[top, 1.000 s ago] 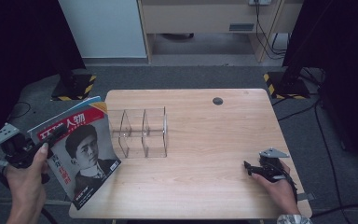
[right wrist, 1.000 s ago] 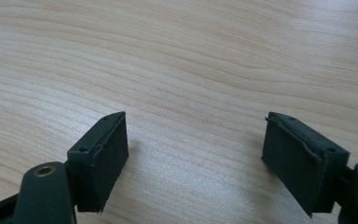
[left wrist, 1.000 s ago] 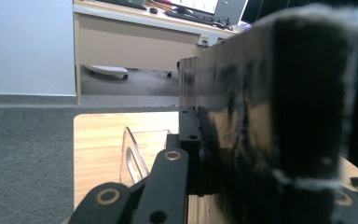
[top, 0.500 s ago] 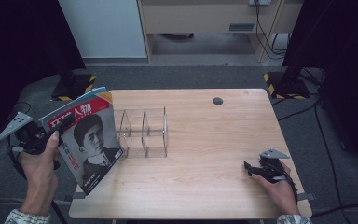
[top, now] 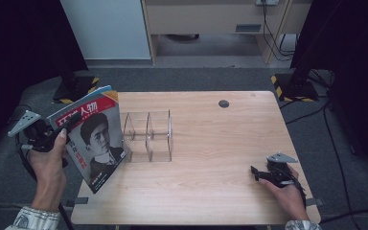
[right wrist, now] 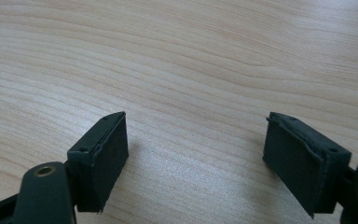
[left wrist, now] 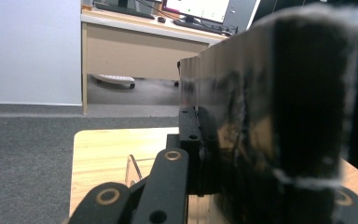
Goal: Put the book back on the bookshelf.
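**Magazine held upright at the left edge of the bench**

The left gripper (top: 69,125) is clenched on a magazine (top: 96,139), pinching it near its top left corner. In the high view the magazine stands tilted, with its red-banded cover and a portrait facing the camera. Its lower corner sits at or just above the bench (top: 211,191) near the front left edge; whether it touches the wood cannot be told. The person's left hand (top: 50,158) is off the left side of the bench, with a patterned sleeve showing at the bottom of the picture.

In the left gripper view the magazine (left wrist: 279,107) rises as a dark, blurred slab pressed against one black pad, with the wooden bench and a grey carpet beyond it.

Just to the right of the magazine stands a clear plastic rack (top: 148,136) with upright dividers. It sits on the left half of the bench, and the magazine's right edge overlaps its left end in the high view.

The right gripper (top: 261,173) lies low at the front right corner of the bench, in the person's right hand (top: 287,194), well apart from the rack. In the right gripper view the right gripper (right wrist: 196,158) is released, with nothing but bare wood grain between its pads.

A small dark round hole (top: 224,103) sits near the far edge of the bench.
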Motion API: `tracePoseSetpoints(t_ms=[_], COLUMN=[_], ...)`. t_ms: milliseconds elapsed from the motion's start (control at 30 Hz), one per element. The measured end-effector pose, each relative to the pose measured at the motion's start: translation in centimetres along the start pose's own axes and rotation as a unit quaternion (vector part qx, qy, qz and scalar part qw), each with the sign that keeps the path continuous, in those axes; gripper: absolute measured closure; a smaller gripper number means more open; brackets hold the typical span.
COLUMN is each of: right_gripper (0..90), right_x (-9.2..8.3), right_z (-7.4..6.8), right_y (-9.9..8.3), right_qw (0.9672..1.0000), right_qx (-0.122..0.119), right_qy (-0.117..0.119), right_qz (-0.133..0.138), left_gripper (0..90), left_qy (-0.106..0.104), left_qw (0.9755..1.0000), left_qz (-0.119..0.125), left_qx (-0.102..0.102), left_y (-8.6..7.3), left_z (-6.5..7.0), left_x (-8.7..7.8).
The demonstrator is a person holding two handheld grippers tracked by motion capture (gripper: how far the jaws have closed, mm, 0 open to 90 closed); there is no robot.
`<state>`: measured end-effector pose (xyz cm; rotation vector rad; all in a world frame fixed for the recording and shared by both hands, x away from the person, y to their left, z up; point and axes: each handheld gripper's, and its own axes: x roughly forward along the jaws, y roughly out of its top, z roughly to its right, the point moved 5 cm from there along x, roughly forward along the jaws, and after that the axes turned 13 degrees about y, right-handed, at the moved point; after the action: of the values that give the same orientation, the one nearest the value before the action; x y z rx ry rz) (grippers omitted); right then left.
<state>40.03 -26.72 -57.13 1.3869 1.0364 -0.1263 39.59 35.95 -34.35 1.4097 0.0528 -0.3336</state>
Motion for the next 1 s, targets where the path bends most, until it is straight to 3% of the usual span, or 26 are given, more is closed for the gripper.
tracePoseSetpoints(t_ms=[300,767,1000], right_gripper=[22.0,21.8,21.8], right_x=[0.0,0.0,0.0], right_z=[0.0,0.0,0.0], right_y=[0.0,0.0,0.0], right_qw=[1.0,1.0,1.0], right_qx=[0.001,-0.001,-0.001], right_qy=[0.0,0.001,0.001], right_qz=[0.0,-0.001,-0.001], left_gripper=[86.6,86.6,86.6], left_qy=[-0.002,-0.001,0.007], left_qw=[1.0,0.9995,0.9993], left_qz=[0.003,0.03,0.033], left_qx=[0.006,0.001,0.017], left_y=[0.3,0.7,0.6], left_z=[0.3,0.3,0.6], left_x=[0.5,2.0,2.3])
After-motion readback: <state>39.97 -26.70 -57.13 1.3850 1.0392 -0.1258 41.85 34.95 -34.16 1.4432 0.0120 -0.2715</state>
